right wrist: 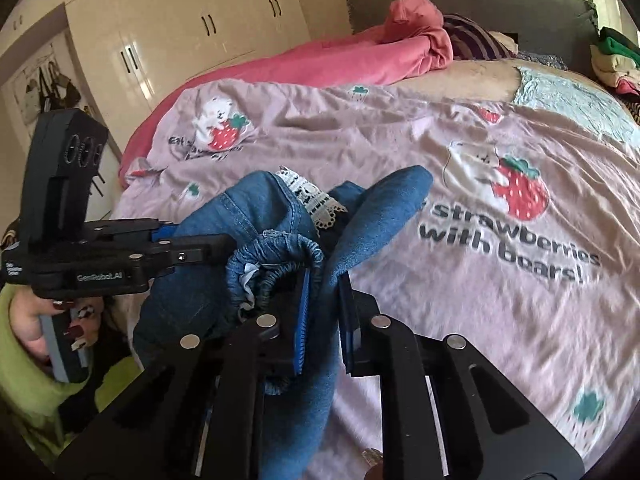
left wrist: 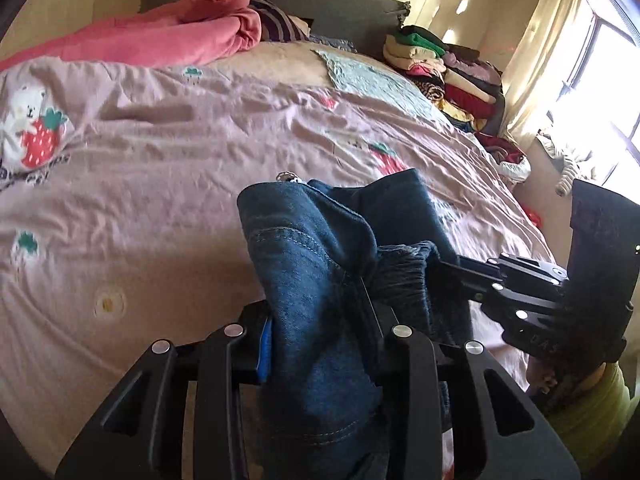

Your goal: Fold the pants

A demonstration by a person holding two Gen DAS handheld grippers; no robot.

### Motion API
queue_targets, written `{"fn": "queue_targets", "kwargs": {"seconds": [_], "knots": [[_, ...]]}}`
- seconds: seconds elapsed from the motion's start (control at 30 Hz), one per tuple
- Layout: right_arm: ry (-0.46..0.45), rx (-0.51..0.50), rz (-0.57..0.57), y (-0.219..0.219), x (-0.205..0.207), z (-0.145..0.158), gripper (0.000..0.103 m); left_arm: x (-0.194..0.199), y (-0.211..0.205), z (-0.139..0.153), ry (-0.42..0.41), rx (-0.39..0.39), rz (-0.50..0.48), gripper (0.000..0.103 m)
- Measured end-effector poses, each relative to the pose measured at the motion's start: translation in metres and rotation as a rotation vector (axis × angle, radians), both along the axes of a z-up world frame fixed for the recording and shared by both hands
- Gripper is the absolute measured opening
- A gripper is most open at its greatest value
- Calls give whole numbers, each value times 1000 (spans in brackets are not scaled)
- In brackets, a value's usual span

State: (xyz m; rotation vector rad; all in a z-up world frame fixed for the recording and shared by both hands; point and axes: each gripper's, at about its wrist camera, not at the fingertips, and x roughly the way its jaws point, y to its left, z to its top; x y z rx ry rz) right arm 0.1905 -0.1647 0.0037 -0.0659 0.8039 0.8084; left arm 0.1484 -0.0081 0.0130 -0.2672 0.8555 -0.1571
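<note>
A pair of blue denim pants (left wrist: 312,248) with an elastic waistband and a white lace trim (right wrist: 308,196) hangs bunched above the bed, held by both grippers. My left gripper (left wrist: 320,332) is shut on a thick fold of the denim. In the right wrist view it comes in from the left (right wrist: 216,250) and bites the same bunch. My right gripper (right wrist: 324,320) is shut on a thin layer of the pants (right wrist: 260,208) beside the gathered waistband. In the left wrist view it reaches in from the right (left wrist: 444,268). The lower part of the pants drops out of sight below the fingers.
A pink bedsheet (left wrist: 160,200) printed with bears and strawberries covers the bed under the pants. A pink blanket (left wrist: 160,36) lies along the far side by the grey headboard. A stack of folded clothes (left wrist: 452,72) stands at the bed's right edge near the window. A green-sleeved hand (right wrist: 24,360) holds the left gripper.
</note>
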Motion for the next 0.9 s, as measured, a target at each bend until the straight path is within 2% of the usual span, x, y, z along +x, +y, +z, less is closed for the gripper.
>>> {"fn": "queue_targets", "kwargs": {"seconds": [0.17, 0.37, 0.53, 0.73, 0.9], "knots": [[18, -21, -22, 7, 18, -12, 8, 14, 1, -6, 10, 28, 19, 32], [48, -20, -60, -3, 20, -25, 8, 14, 6, -18, 24, 35, 38, 33], [94, -33, -107, -14, 22, -37, 12, 13, 13, -28, 49, 37, 52, 40], [140, -93, -150, -17, 26, -55, 16, 12, 19, -47, 85, 32, 65, 51], [144, -118, -162, -14, 24, -55, 18, 12, 25, -55, 100, 7, 76, 57]]}}
